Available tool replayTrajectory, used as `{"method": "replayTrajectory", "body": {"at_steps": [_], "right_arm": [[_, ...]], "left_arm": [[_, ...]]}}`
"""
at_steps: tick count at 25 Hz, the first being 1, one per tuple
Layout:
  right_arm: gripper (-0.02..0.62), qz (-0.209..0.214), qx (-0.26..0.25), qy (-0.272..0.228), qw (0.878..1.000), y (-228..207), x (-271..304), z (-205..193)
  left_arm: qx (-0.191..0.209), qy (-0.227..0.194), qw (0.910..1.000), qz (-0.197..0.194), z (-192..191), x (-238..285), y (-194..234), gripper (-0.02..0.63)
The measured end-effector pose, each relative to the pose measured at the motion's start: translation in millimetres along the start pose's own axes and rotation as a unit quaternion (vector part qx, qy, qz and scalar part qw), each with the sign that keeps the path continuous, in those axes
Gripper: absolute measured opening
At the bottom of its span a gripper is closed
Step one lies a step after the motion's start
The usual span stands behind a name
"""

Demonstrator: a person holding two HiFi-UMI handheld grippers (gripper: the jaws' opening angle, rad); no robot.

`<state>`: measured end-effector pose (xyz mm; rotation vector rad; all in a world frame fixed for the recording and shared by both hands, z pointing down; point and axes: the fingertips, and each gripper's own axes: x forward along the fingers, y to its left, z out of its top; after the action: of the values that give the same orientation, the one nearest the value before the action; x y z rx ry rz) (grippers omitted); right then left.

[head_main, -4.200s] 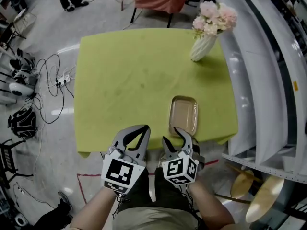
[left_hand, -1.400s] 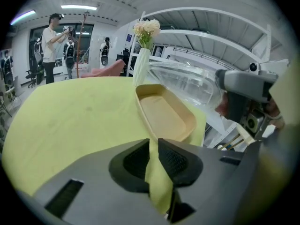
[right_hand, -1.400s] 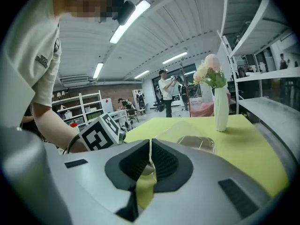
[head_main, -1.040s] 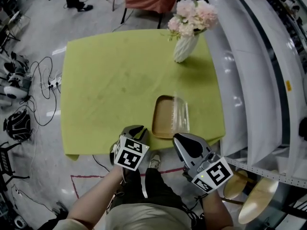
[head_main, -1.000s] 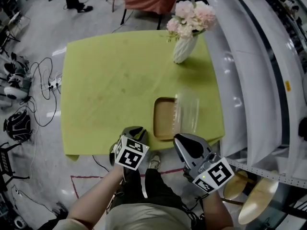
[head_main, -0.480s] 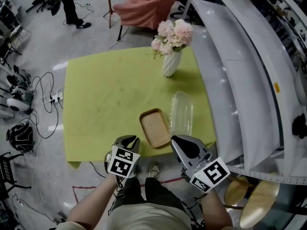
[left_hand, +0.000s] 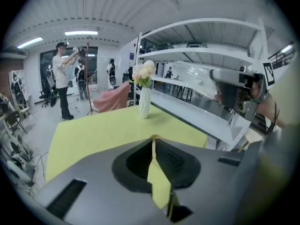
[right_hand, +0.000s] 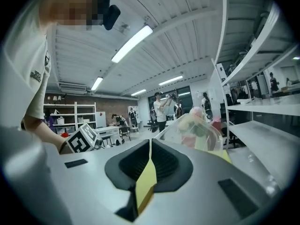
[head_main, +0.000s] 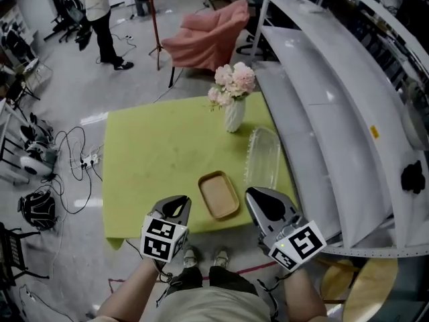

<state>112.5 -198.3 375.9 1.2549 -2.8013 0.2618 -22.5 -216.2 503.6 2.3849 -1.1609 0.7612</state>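
Note:
A tan tray (head_main: 218,195) lies uncovered near the front edge of the yellow-green table (head_main: 154,153). My right gripper (head_main: 253,194) is shut on the near rim of a clear plastic lid (head_main: 263,156), which is held to the right of the tray. In the right gripper view the clear plastic lid (right_hand: 197,125) rises straight from the right gripper (right_hand: 150,142). My left gripper (head_main: 179,202) hangs at the table's front edge, left of the tray, shut with nothing in it. In the left gripper view the left gripper (left_hand: 153,142) points over the cloth toward the white vase (left_hand: 144,104).
A white vase of pink flowers (head_main: 233,113) stands at the table's far right. White shelving (head_main: 322,113) runs along the right side. A pink armchair (head_main: 208,35) and a standing person (head_main: 94,12) are beyond the table. Cables (head_main: 60,159) lie on the floor at left.
The lid has come off the tray and now sits right of it in the right gripper. The left gripper has drawn back, and the tray has left its view. The head view has pulled back.

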Motion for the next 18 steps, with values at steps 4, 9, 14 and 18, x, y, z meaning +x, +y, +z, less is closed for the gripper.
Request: {"method": "replayTrajectory", "body": {"at_steps": [4,9,14,18], "right_arm": [[0.021,-0.002,-0.007,-0.030,1.000,9.3,-3.9,31.4],[0.021,-0.008,-0.042,-0.040,0.998,25.6,-7.9,63.7],[0.021,-0.013,-0.066,-0.063,0.996,43.6,-20.0,97.5],[0.021,-0.022,-0.086,-0.078,0.993,54.3,-31.6,124.6]], "left_arm": [[0.036,-0.045,0.9982,0.014,43.4,-30.1,-1.5,0.028],[0.049,-0.129,0.9902,0.022,98.4,-76.6,-5.7,0.015],[0.067,-0.196,0.9777,0.034,142.1,-125.0,-9.5,0.009],[0.086,-0.241,0.9656,0.045,173.6,-163.0,-12.1,0.008]]}}
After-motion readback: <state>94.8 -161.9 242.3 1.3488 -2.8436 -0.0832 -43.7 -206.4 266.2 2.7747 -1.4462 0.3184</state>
